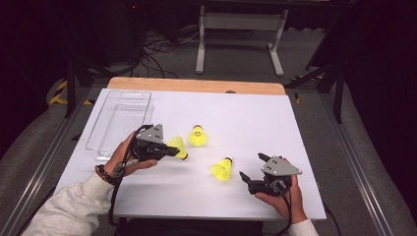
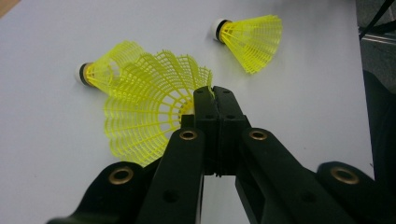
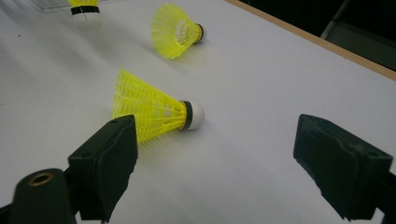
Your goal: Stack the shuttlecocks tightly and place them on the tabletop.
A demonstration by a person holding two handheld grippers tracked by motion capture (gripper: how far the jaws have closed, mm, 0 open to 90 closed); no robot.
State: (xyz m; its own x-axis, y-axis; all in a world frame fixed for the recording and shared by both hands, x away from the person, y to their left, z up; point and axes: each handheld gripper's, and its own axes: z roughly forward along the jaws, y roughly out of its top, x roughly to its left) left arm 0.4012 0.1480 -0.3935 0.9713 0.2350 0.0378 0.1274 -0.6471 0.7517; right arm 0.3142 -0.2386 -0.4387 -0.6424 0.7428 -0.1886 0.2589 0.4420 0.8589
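Step in hand, as I read it: picking shuttlecocks off the worktop (image 1: 246,108), likely for the clear tray (image 1: 120,118) at the far-left corner.

Right gripper (image 1: 255,172), near the front-right edge: fingers (image 3: 105,161) spread wide, nothing between them, aimed at the nearest shuttlecock (image 1: 222,168). That one lies on its side just ahead, cork end toward the far edge.

Left gripper (image 1: 173,151), left of centre: fingers (image 2: 205,100) pressed together, pinching the skirt rim of a second shuttlecock (image 1: 178,146). In the left gripper view it looks clear of the worktop, so it reads as lifted.

Third shuttlecock (image 1: 197,136) sits just beyond, toward the middle, untouched.

Next move, my call: carry the held one left and back over the tray rim, then release. The mesh skirt is flimsy, so keep the pinch steady and the travel smooth. The right gripper needs to close the gap and straddle the skirt before squeezing.
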